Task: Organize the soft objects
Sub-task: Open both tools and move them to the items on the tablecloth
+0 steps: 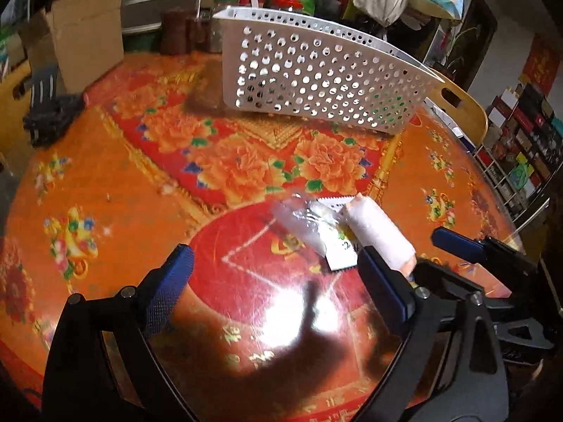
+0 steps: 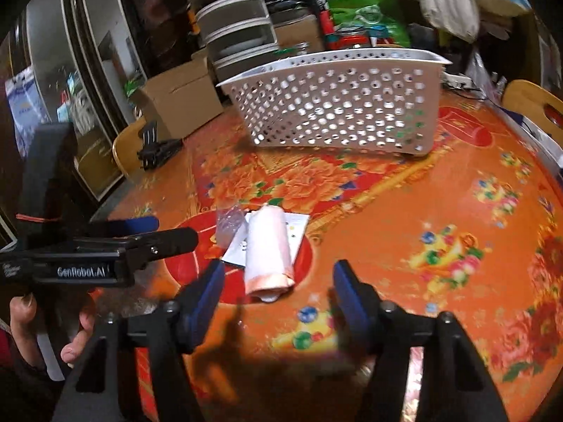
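Observation:
A rolled white towel with a pink edge (image 1: 380, 235) (image 2: 269, 246) lies on the red flowered tablecloth. It rests on a flat white packet (image 1: 343, 253) (image 2: 297, 227), with a crumpled clear plastic bag (image 1: 302, 221) (image 2: 228, 225) beside it. My left gripper (image 1: 278, 281) is open with nothing between its fingers; the towel's near end sits just past its right finger. My right gripper (image 2: 279, 295) is open too, and the towel's near end lies just beyond its fingertips, untouched. A white perforated basket (image 1: 316, 74) (image 2: 337, 105) stands at the table's far side.
A black clamp-like tool (image 1: 49, 116) (image 2: 158, 147) lies at the table's far left edge. Behind the table are a cardboard box (image 1: 88, 24), jars and bags. A wooden chair back (image 1: 461, 105) rises at the right. A hand (image 2: 24, 316) holds the left gripper's handle.

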`<state>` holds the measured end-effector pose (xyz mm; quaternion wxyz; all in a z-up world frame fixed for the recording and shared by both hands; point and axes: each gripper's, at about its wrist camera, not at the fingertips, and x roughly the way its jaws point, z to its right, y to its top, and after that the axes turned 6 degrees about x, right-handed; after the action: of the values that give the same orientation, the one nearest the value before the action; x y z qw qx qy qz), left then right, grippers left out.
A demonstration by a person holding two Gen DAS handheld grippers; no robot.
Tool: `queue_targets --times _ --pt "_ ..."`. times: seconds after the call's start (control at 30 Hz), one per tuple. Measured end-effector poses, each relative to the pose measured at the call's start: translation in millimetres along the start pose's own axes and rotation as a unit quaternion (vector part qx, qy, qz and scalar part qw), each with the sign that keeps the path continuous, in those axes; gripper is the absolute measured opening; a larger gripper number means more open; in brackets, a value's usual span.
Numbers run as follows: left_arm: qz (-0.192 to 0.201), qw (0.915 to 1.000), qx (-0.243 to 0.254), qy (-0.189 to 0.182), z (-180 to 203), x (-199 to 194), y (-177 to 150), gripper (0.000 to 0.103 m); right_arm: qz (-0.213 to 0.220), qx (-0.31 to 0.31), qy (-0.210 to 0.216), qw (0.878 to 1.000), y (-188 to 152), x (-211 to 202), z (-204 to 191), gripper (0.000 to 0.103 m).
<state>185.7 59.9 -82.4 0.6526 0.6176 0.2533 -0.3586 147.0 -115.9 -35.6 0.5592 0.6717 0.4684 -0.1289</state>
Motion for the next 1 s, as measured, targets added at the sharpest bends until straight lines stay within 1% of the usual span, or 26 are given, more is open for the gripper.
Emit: queue_targets --times 0.17,0.2,0.23,0.27,0.3,0.4,0.53,0.6,0.67,0.7,0.77,0.87,1.0 --pt "-0.010 0.9999 0.000 -0.004 -5.5 12.0 4.1 0.093 -0.014 -0.018 -0.012 1.000 3.5 17.5 -4.4 0.049" --pt "-0.012 0.9999 -0.001 -0.005 -7.1 13.6 4.2 0.093 -0.015 -0.022 -0.014 1.000 3.4 20.3 -4.8 0.045" --pt "-0.013 0.9999 -0.002 -0.006 -7.5 16.0 6.1 0.093 -0.018 -0.023 -0.014 0.999 4.4 23.5 -5.3 0.038" --pt "-0.013 0.9999 -0.002 -0.006 -7.8 17.0 6.6 0.093 -0.021 -0.024 -0.011 0.999 4.8 25.6 -4.6 0.036" --pt "-0.014 0.9999 -0.002 -0.006 -7.8 18.7 7.2 0.093 -0.024 -0.025 -0.004 0.999 4.5 27.1 -4.0 0.031" --pt "-0.020 0.9997 -0.001 -0.011 -5.8 26.8 10.1 0.093 -0.018 -0.025 -0.006 1.000 4.3 24.6 -2.0 0.030" --pt "-0.030 0.9993 0.000 -0.021 -0.3 37.7 13.3 0.093 0.000 -0.003 -0.004 1.000 3.4 14.0 10.6 0.029" --pt "-0.031 0.9994 0.004 -0.016 3.6 41.9 15.4 0.093 0.011 0.012 -0.003 1.000 3.0 5.9 21.0 0.028" --pt "-0.033 0.9993 0.006 -0.016 8.0 44.9 17.9 0.093 0.020 0.025 -0.004 0.999 3.6 -0.3 30.7 0.021" --pt "-0.033 0.9992 0.006 -0.020 10.8 45.8 18.9 0.093 0.024 0.031 -0.003 0.999 3.7 -3.3 35.3 0.014" --pt "-0.033 0.9992 0.010 -0.021 17.7 47.2 19.4 0.093 0.034 0.038 -0.002 0.999 3.3 -8.6 41.0 0.014" --pt "-0.032 0.9991 0.027 -0.004 29.5 49.4 18.1 0.093 0.027 0.033 -0.005 0.999 2.3 -6.3 41.9 0.014" --pt "-0.029 0.9989 0.036 0.001 38.1 51.3 17.3 0.093 0.023 0.028 -0.001 0.999 3.0 -5.3 41.8 0.014"
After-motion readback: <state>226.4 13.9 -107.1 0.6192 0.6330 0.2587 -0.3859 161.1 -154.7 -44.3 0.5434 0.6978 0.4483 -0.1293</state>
